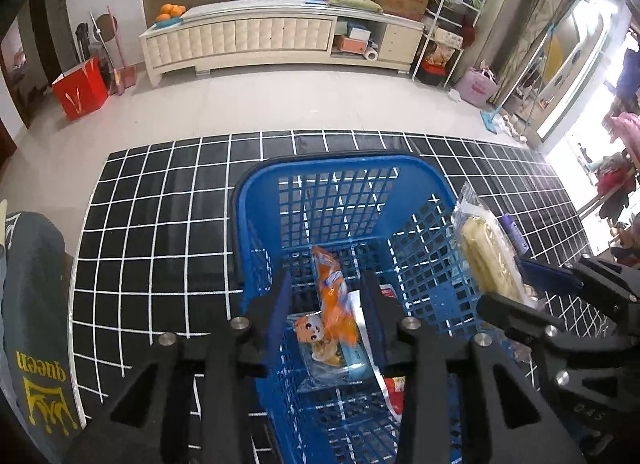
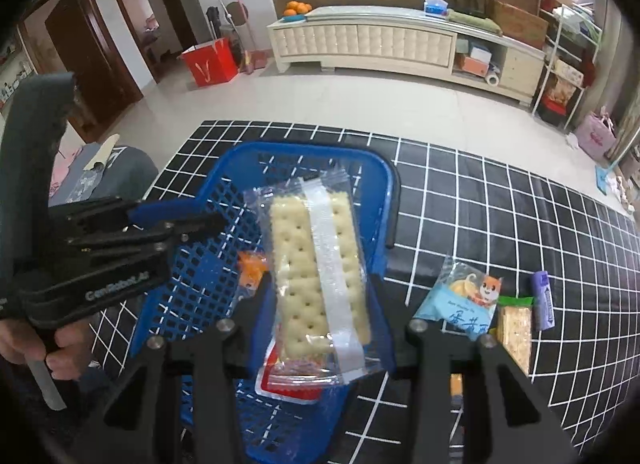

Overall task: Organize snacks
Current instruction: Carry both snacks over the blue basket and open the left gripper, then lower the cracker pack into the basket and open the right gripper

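Observation:
A blue plastic basket (image 1: 340, 168) stands on the black grid mat and shows in the right wrist view too (image 2: 224, 168). In it lie an orange snack pack (image 1: 334, 296), a light blue squirrel pack (image 1: 320, 348) and a red-and-white pack (image 1: 394, 392). My left gripper (image 1: 326, 300) is open and empty above the basket's inside. My right gripper (image 2: 320, 304) is shut on a clear pack of crackers (image 2: 316, 260) and holds it over the basket's right side; it also shows in the left wrist view (image 1: 486, 256).
On the mat right of the basket lie a light blue squirrel pack (image 2: 464, 300), a green-topped cracker bar (image 2: 516, 328), a purple pack (image 2: 543, 300) and an orange item (image 2: 456, 386). A white TV cabinet (image 1: 280, 36) and a red bag (image 1: 80, 88) stand beyond.

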